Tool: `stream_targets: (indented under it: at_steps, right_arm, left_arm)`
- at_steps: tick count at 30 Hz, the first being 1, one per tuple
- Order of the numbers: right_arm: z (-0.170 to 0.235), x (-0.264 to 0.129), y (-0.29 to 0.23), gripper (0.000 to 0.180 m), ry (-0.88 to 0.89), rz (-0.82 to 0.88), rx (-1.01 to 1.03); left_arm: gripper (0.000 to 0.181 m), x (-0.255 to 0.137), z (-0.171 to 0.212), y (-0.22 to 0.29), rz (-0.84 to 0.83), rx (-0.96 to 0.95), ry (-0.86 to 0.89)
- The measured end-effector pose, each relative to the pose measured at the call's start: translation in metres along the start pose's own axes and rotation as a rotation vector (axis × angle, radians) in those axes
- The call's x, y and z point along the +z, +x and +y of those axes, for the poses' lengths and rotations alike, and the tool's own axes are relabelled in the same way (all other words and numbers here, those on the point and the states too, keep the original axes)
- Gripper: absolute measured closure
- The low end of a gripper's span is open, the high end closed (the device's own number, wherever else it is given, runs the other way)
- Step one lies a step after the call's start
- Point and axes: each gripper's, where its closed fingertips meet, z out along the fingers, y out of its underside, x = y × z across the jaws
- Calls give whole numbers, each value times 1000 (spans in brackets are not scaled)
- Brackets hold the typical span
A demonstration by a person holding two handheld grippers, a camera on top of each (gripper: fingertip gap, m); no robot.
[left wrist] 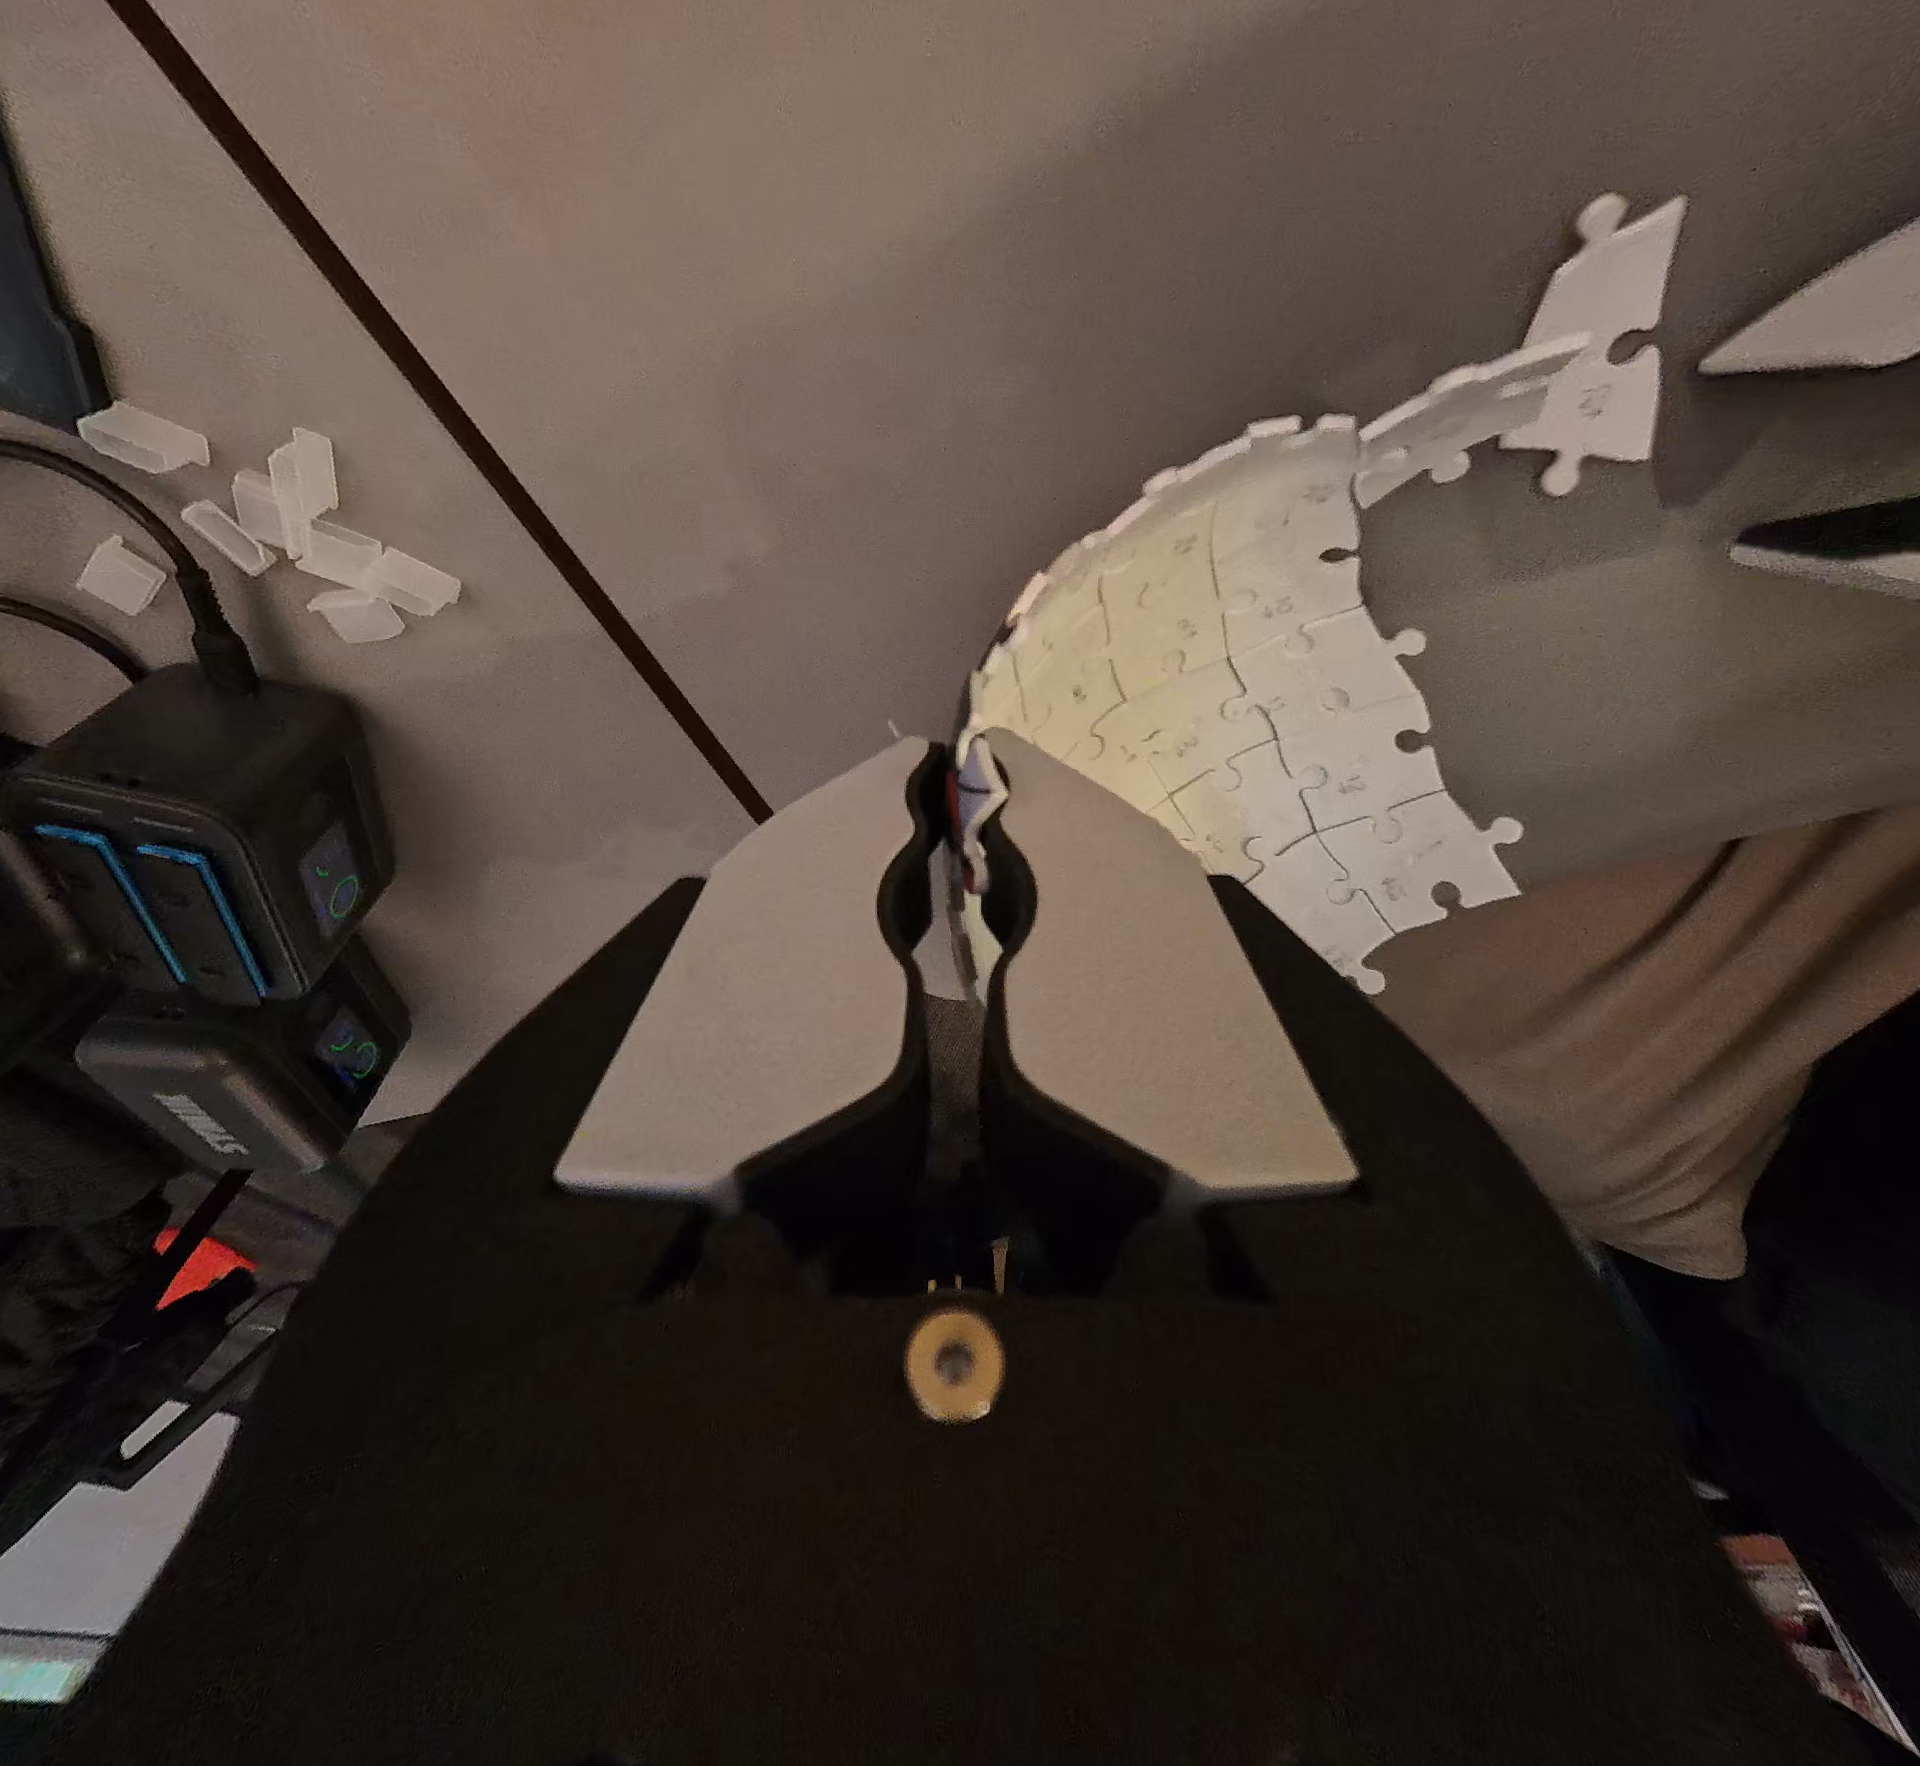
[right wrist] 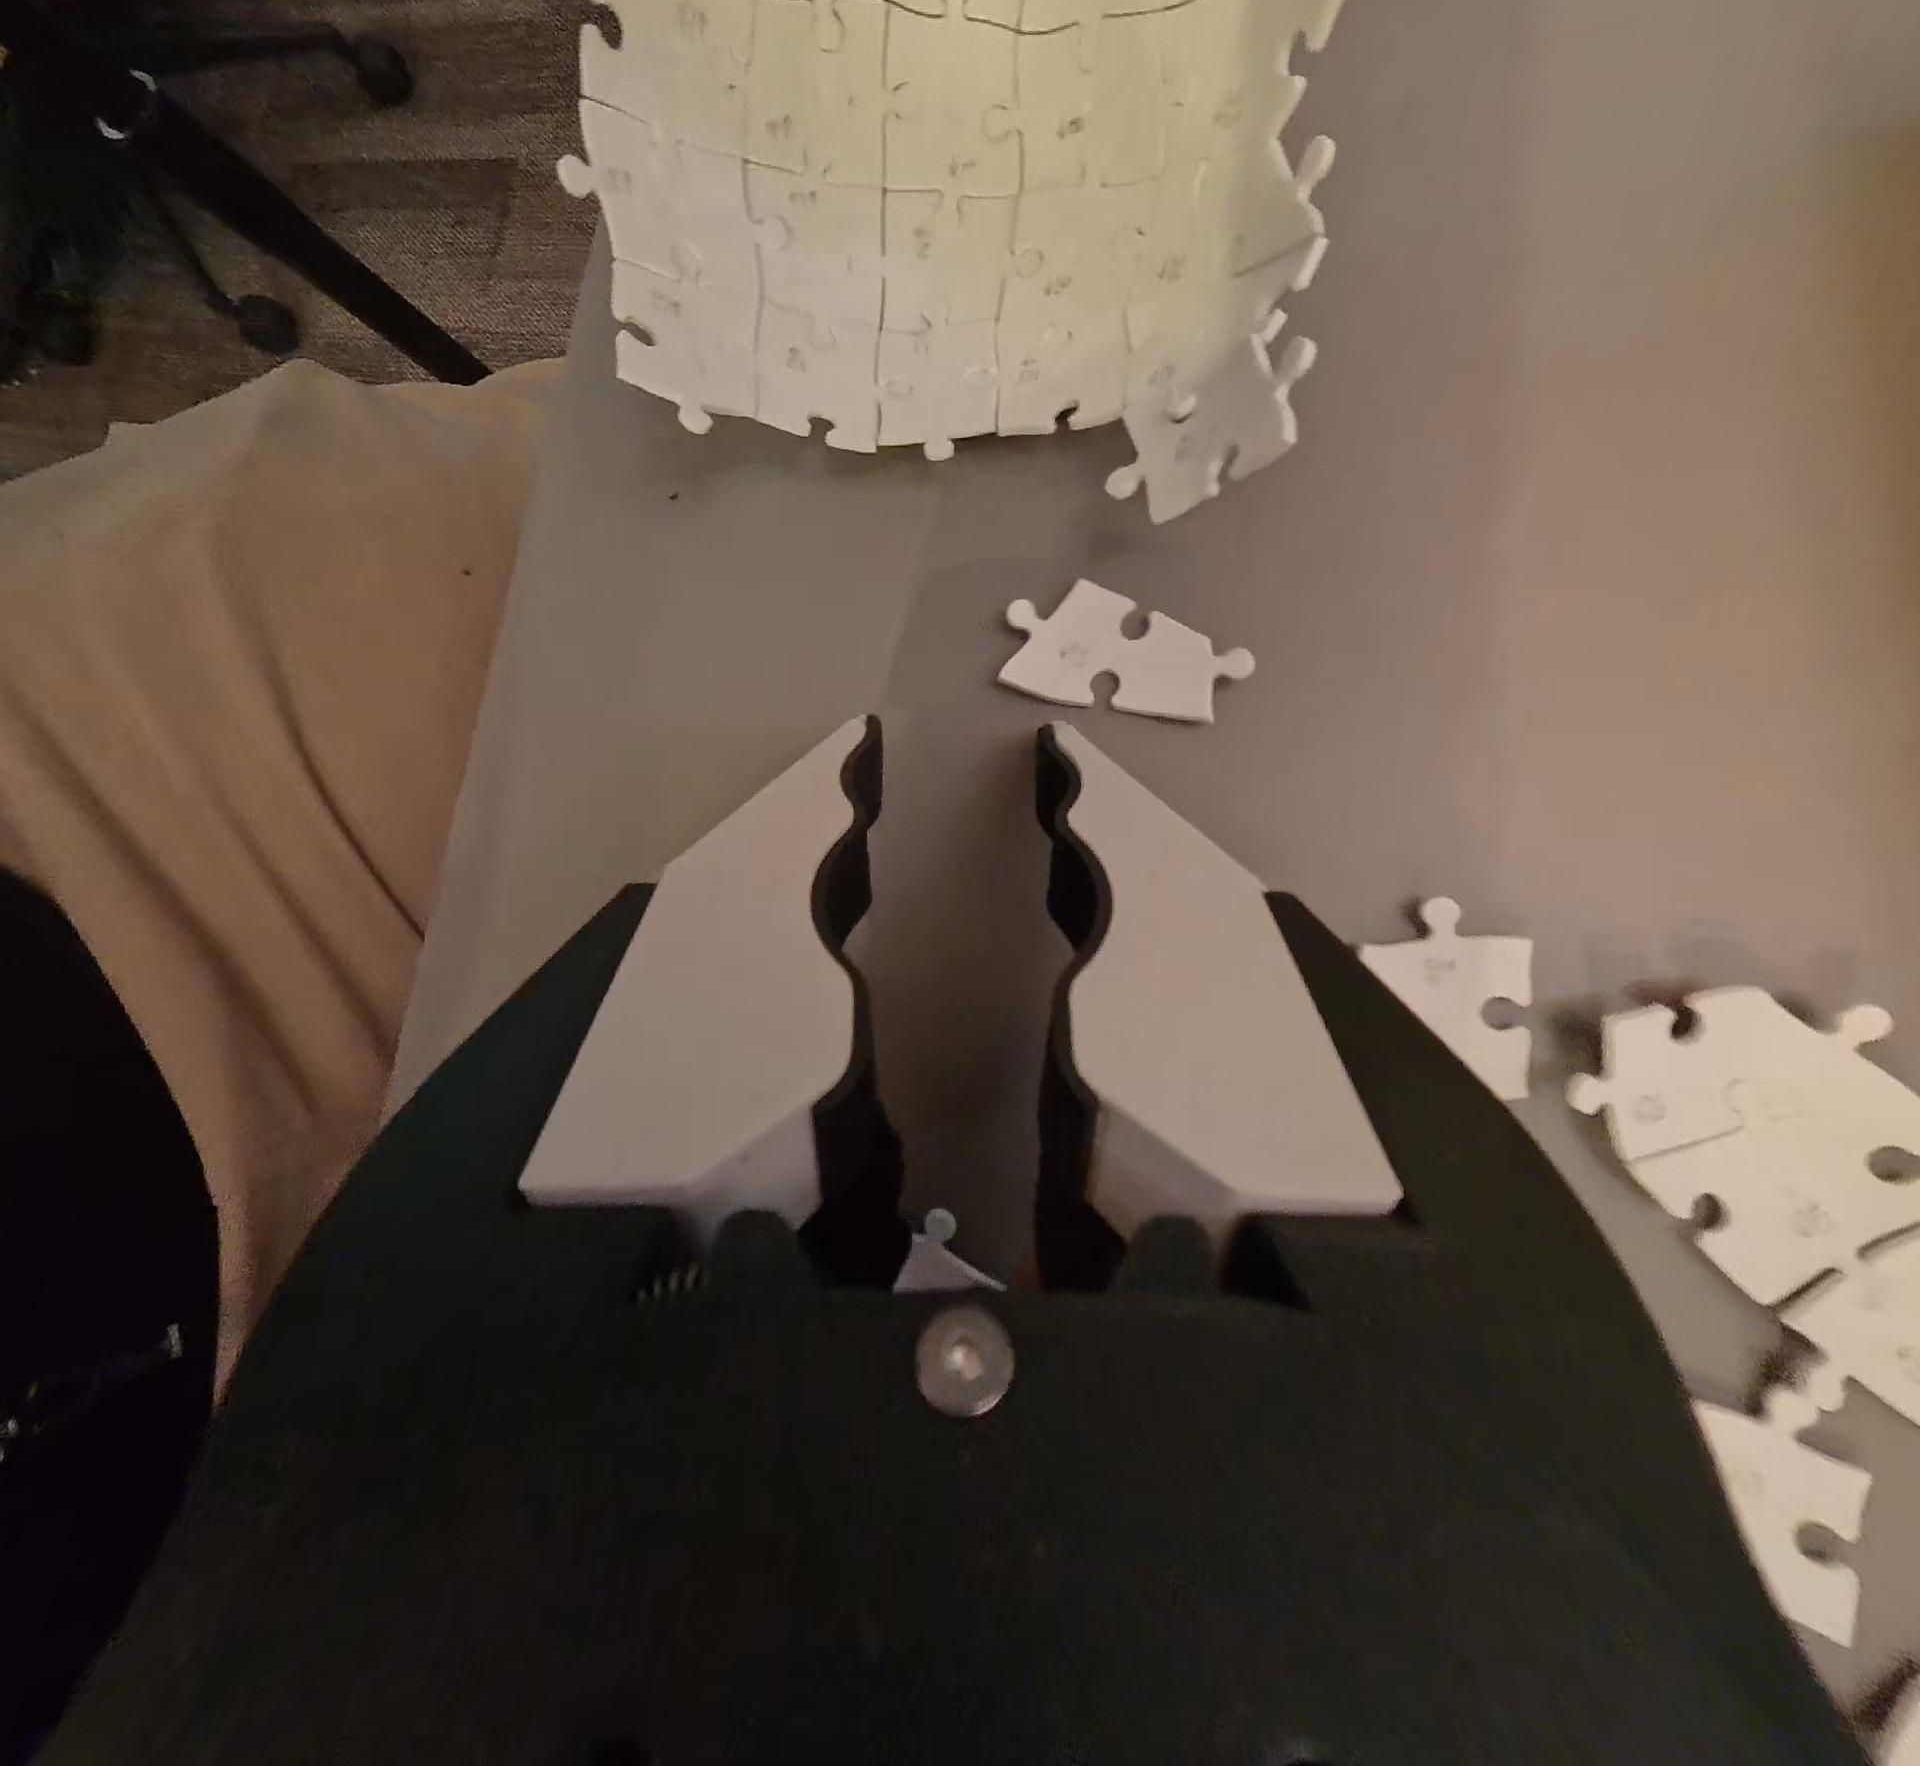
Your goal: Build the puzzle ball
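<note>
My left gripper [left wrist: 961,760] is shut on the rim of the curved, partly built puzzle ball shell [left wrist: 1278,688], white inside with faint marks, held above the grey table. A loosely joined piece [left wrist: 1605,355] sticks out at its far end, close to the right gripper's fingertips [left wrist: 1787,345]. In the right wrist view the same shell [right wrist: 935,189] hangs ahead, with a piece [right wrist: 1210,438] dangling crookedly at its lower right corner. My right gripper [right wrist: 958,740] is open and empty, just short of a joined pair of pieces [right wrist: 1127,656] lying on the table.
Several loose white pieces [right wrist: 1745,1166] lie on the grey table [right wrist: 1558,469] at the right. A beige sleeve [right wrist: 208,729] is at the left. Black chargers with cables [left wrist: 197,843] and small clear plastic caps [left wrist: 301,521] sit at the left. A dark line [left wrist: 416,366] crosses the table. There is about 15 cm between the tips of the two grippers.
</note>
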Motion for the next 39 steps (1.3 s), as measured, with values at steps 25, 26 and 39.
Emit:
stream_targets:
  at_steps: [25, 26, 39]
  right_arm:
    - [-12, -22, 11, 175, -28, -118, -346]
    - [-7, -18, 12, 174, -51, -111, -358]
    - [-4, 9, 0, 177, -27, -142, -320]
  left_arm:
    - [177, -3, 0, 22, 18, -77, -65]
    - [177, -2, 1, 23, 21, -85, -65]
    - [176, 2, -2, 22, 27, -140, -86]
